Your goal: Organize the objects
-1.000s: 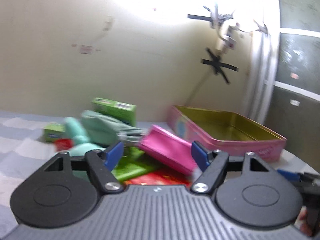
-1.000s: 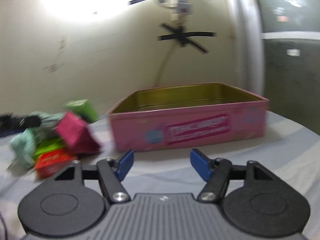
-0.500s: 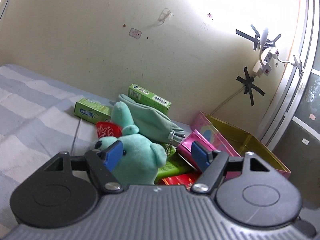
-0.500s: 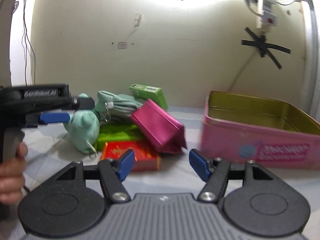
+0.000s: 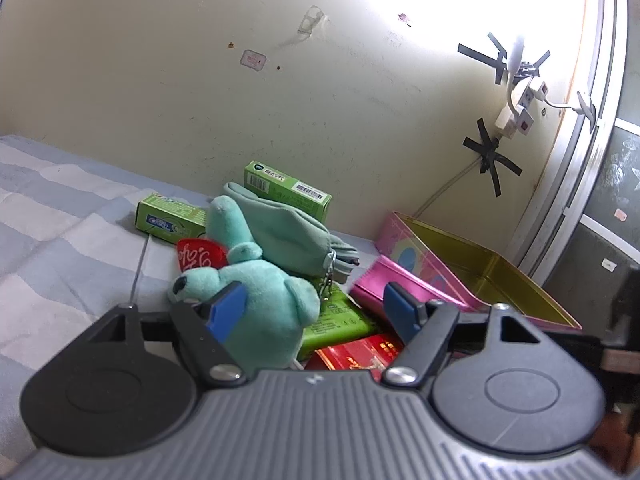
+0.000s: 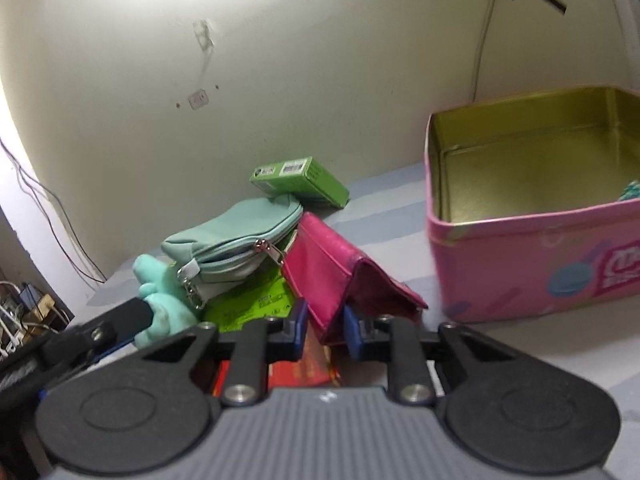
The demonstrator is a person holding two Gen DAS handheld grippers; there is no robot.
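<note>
A pile of objects lies on the striped bed: a teal plush toy [image 5: 256, 304], a teal zip pouch [image 6: 236, 240], a magenta wallet [image 6: 344, 280], green boxes [image 5: 288, 190] and a red packet [image 5: 356, 354]. My left gripper [image 5: 316, 310] is open, its jaws around the plush toy's head. My right gripper [image 6: 324, 330] is shut on the near edge of the magenta wallet. An open pink tin [image 6: 540, 248] with a gold inside stands to the right.
The wall runs close behind the pile, with a taped cable and power strip [image 5: 516, 116]. A second green box [image 5: 168, 220] and a flat green packet [image 6: 256, 300] lie in the pile. The left gripper's finger [image 6: 120, 320] shows in the right wrist view.
My right gripper has moved in low to the pile and closed on the magenta wallet. My left gripper has come closer to the plush toy and stays open.
</note>
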